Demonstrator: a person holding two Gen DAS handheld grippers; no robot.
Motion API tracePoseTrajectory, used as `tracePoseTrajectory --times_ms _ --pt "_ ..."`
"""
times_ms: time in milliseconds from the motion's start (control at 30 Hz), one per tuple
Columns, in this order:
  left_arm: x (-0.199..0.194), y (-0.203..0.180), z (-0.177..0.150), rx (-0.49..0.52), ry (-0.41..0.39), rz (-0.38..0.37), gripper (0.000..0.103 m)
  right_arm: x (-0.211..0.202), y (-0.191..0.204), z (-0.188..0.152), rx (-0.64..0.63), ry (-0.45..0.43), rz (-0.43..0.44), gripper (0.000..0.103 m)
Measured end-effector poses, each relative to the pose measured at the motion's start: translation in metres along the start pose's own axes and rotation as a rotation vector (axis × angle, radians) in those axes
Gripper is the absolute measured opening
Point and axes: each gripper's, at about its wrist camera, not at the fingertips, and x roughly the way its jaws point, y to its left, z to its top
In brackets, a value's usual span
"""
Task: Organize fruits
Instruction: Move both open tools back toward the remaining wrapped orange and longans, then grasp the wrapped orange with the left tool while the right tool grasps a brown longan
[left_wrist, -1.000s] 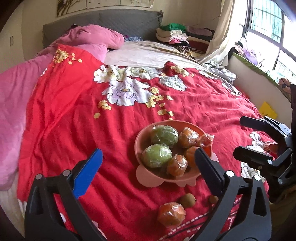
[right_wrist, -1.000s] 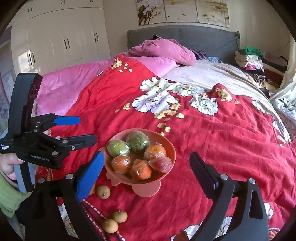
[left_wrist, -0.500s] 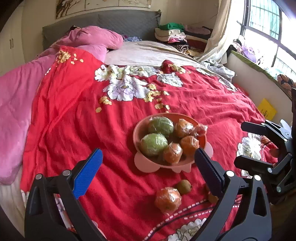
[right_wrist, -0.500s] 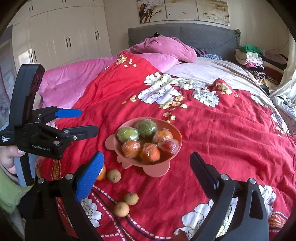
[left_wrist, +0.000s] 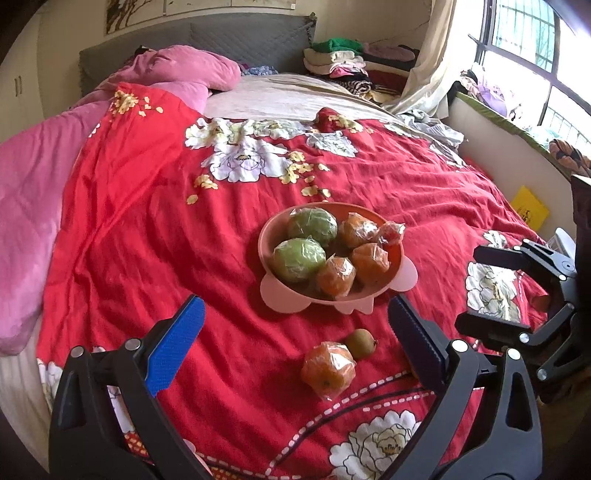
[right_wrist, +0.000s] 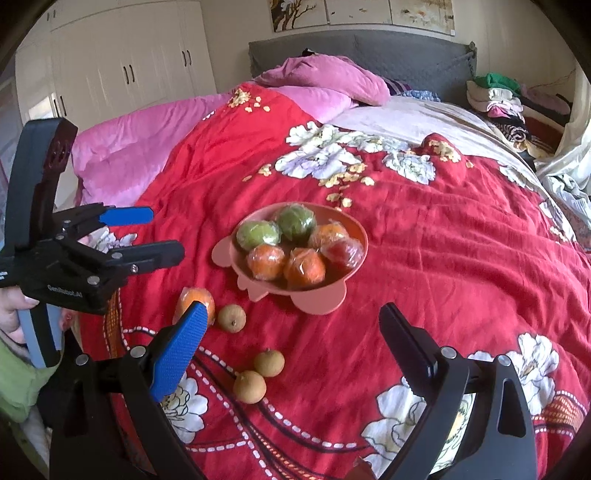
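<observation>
Now | wrapped orange (left_wrist: 328, 370) ahead between left tool (left_wrist: 295, 332) fingers | apart

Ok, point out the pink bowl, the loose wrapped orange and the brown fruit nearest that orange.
pink bowl (left_wrist: 266, 240), left wrist view, bare left rim.
loose wrapped orange (left_wrist: 328, 370), left wrist view, middle of its wrapped body.
brown fruit (right_wrist: 231, 318), right wrist view, middle of its skin.

one bowl (right_wrist: 354, 236), seven wrapped fruits (right_wrist: 266, 261), perhaps three longans (right_wrist: 231, 319).
</observation>
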Motion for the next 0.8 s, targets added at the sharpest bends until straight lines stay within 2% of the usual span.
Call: tracePoseTrajectory --times_ms 633,733,800 --pt "-0.001 0.003 -0.027 0.009 0.044 -0.013 0.093 0.005 0.003 -0.016 0.021 0.061 -0.018 0.093" --pt "0.003 0.000 -0.034 0.021 0.065 -0.020 0.093 0.010 0.004 -0.019 0.019 0.083 -0.014 0.092" --pt "0.005 -0.002 -0.037 0.029 0.072 -0.024 0.093 0.013 0.004 -0.020 0.020 0.098 -0.013 0.084"
